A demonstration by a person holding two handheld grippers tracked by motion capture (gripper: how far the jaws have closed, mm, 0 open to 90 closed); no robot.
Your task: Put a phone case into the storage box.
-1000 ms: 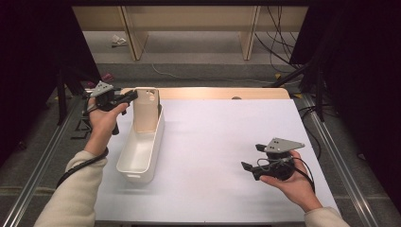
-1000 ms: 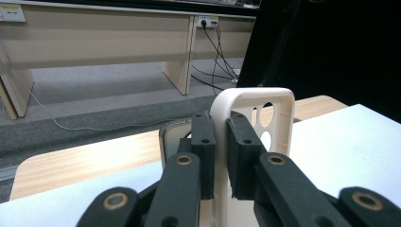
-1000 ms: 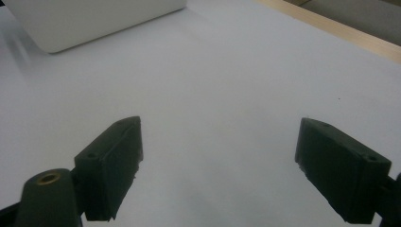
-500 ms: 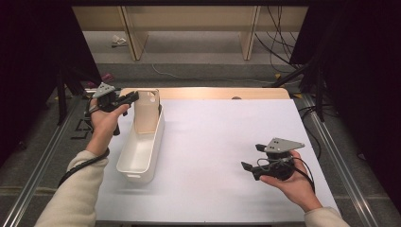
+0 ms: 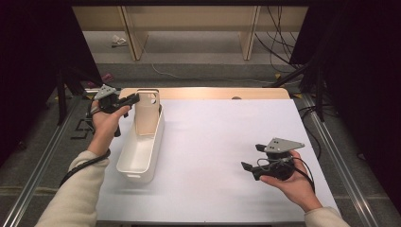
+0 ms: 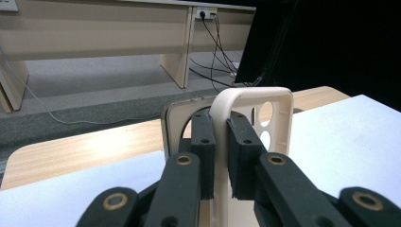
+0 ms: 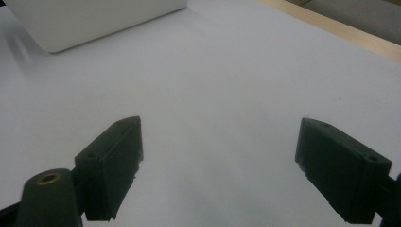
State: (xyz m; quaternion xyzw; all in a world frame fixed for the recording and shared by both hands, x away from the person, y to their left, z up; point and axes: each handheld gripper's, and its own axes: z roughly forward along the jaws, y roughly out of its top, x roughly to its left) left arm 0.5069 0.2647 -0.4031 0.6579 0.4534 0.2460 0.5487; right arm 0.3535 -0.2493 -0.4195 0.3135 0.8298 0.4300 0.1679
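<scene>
High view is showing the white table (image 5: 213,156) carrying a long white bin (image 5: 139,151) at about nine o'clock from its middle, the bin's long axis running from six toward twelve o'clock. At the bin's far, twelve o'clock end a beige phone case (image 5: 146,111) is standing upright, its lower part down inside the bin and its camera holes near the top. The left gripper (image 5: 126,100) is reaching in from the case's nine o'clock side, and in the left gripper view its jaws are clamping the case's (image 6: 250,123) rounded side edge, one pad on each face.

The right gripper (image 5: 251,163) is resting in an upturned hand at about four o'clock on the table, well apart from the bin; in the right gripper view its jaws are standing wide with nothing between them, above bare table with the bin's (image 7: 94,21) corner far off.

The left hand is clearly nearer. I judge the bin's walls to be the sole obstacle if the case is to be lifted or laid down.
</scene>
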